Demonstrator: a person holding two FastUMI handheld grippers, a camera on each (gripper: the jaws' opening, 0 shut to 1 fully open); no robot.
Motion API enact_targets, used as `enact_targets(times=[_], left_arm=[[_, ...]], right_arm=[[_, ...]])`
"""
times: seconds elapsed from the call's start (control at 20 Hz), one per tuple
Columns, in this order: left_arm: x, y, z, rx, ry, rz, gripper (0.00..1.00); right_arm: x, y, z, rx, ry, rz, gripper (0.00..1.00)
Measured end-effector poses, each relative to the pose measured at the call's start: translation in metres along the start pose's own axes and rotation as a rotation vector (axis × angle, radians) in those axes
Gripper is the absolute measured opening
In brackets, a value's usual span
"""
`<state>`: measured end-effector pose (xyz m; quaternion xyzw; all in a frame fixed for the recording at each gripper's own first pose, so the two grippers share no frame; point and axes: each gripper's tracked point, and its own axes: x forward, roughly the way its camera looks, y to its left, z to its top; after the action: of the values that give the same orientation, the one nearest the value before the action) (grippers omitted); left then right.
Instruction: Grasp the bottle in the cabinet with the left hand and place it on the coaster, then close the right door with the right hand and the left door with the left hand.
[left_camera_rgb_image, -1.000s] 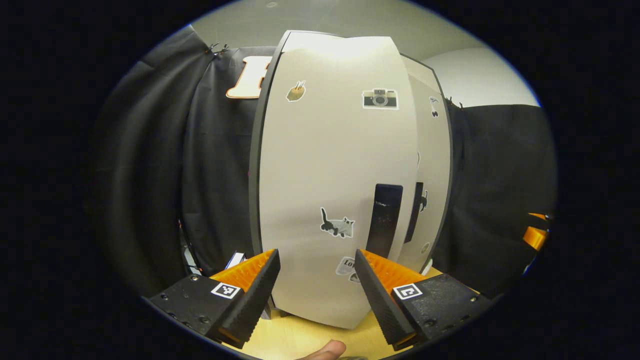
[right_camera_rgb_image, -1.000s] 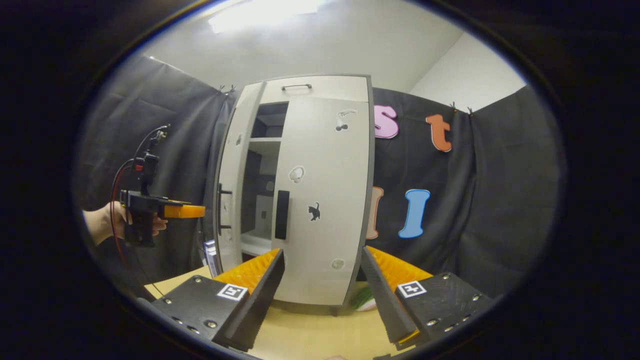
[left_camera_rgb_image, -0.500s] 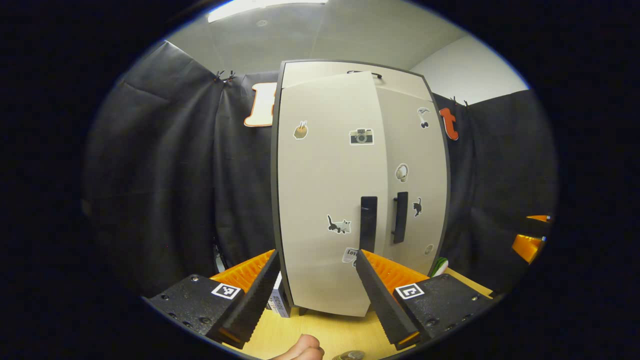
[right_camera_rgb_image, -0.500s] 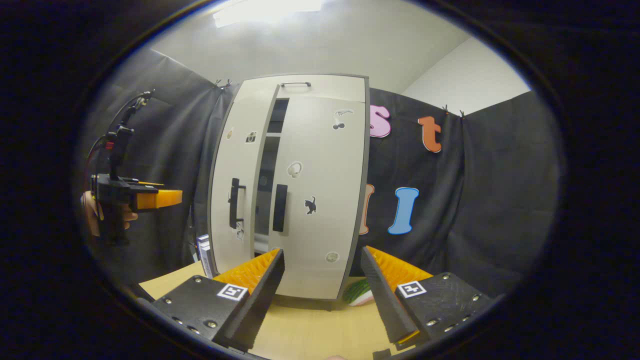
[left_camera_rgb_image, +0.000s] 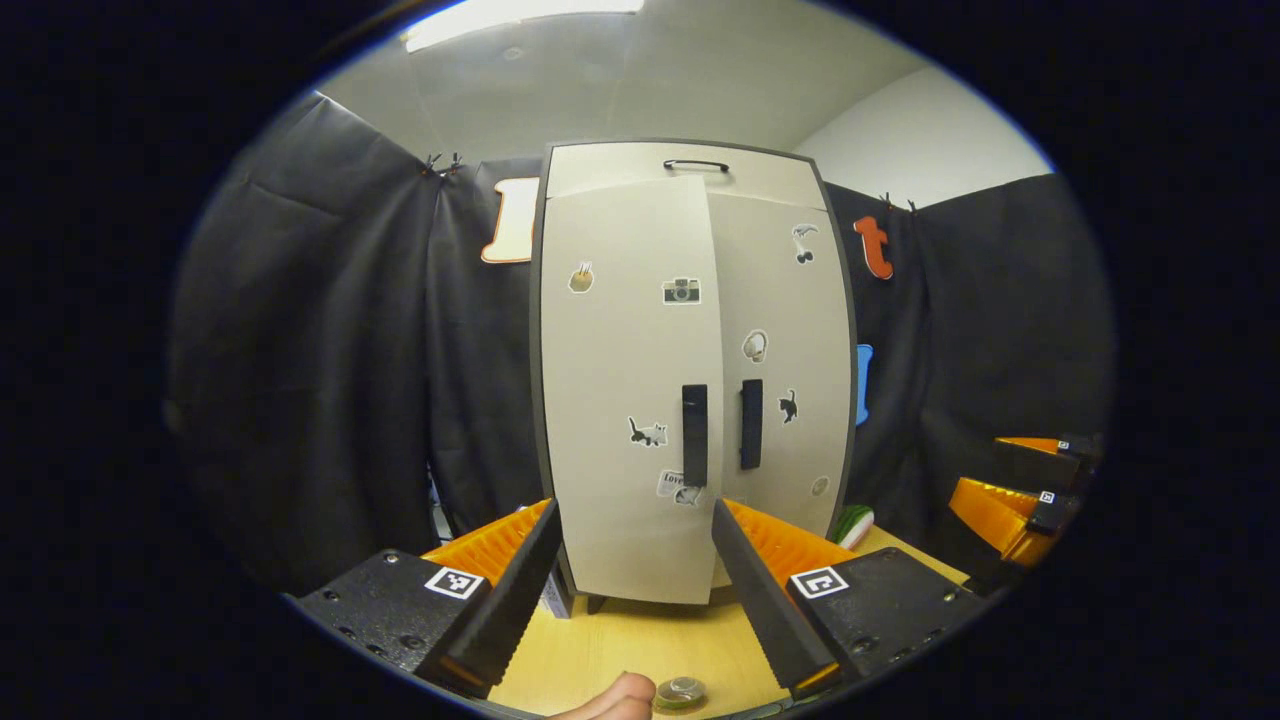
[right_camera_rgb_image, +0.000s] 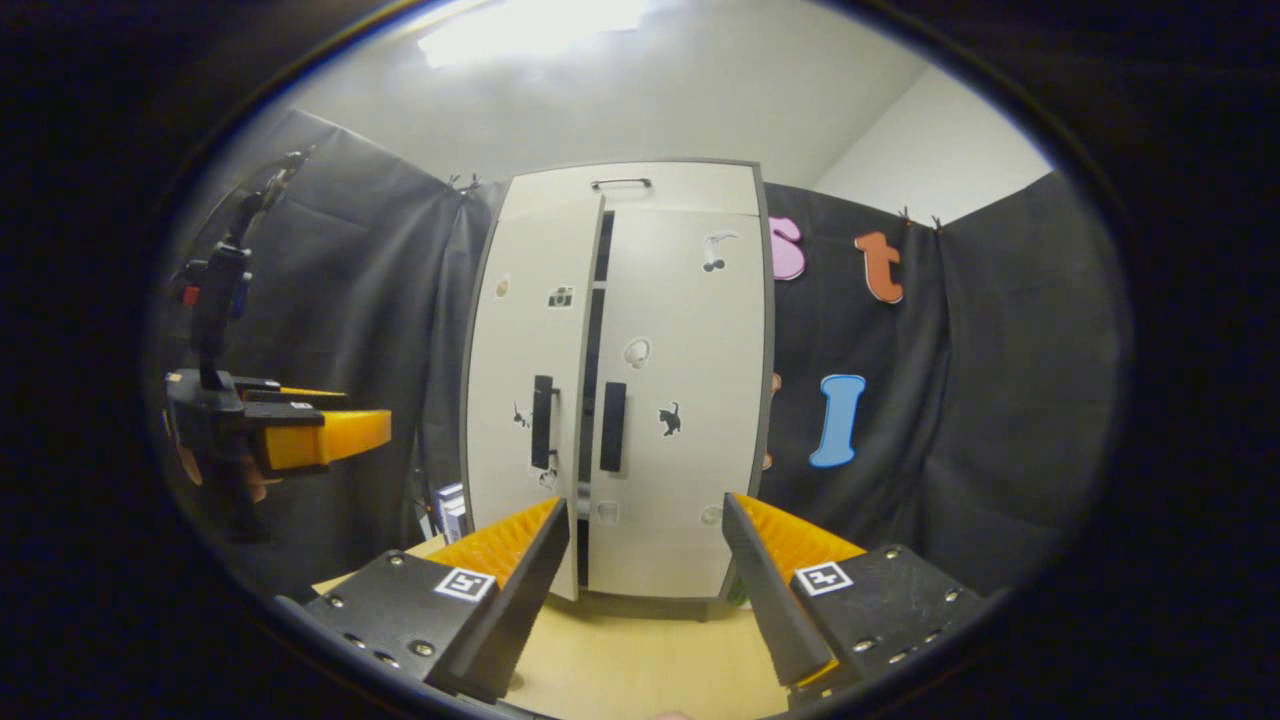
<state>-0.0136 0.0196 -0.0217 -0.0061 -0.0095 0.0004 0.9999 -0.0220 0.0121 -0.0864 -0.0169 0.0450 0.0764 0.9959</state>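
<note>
Since a second ago left door (left_camera_rgb_image: 630, 400) swung nearly shut; narrow gap remains beside right door (right_camera_rgb_image: 680, 400). Left claw (left_camera_rgb_image: 630, 570) spread, grasping nothing, backed off. Right claw (right_camera_rgb_image: 645, 580) likewise released. Bottle (left_camera_rgb_image: 680, 692) cap shows low on bench (left_camera_rgb_image: 640, 640).

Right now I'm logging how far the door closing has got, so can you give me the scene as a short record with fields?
cabinet: upright on the wooden table
right door: looks closed
left door: nearly closed, a dark gap is left beside it
left tool: open, holding nothing, apart from the doors
right tool: open, holding nothing
bottle: cap seen at the bottom edge in the left gripper view
</note>
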Motion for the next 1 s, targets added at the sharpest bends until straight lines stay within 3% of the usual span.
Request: enact_targets(times=[0.25, 0.5, 0.75, 1.0], left_arm=[[-0.006, 0.009, 0.006, -0.035, -0.032, 0.000, 0.96], [0.001, 0.024, -0.008, 0.000, -0.005, -0.021, 0.96], [0.005, 0.023, -0.013, -0.035, 0.009, -0.073, 0.96], [0.009, 0.024, -0.021, -0.065, 0.026, -0.081, 0.96]], right_arm=[[0.001, 0.011, 0.008, 0.035, -0.018, -0.034, 0.94], [0.012, 0.030, 0.016, 0.079, -0.036, -0.034, 0.93], [0.002, 0.028, 0.020, 0.033, -0.063, -0.044, 0.90], [-0.014, -0.002, 0.028, 0.001, -0.049, -0.116, 0.93]])
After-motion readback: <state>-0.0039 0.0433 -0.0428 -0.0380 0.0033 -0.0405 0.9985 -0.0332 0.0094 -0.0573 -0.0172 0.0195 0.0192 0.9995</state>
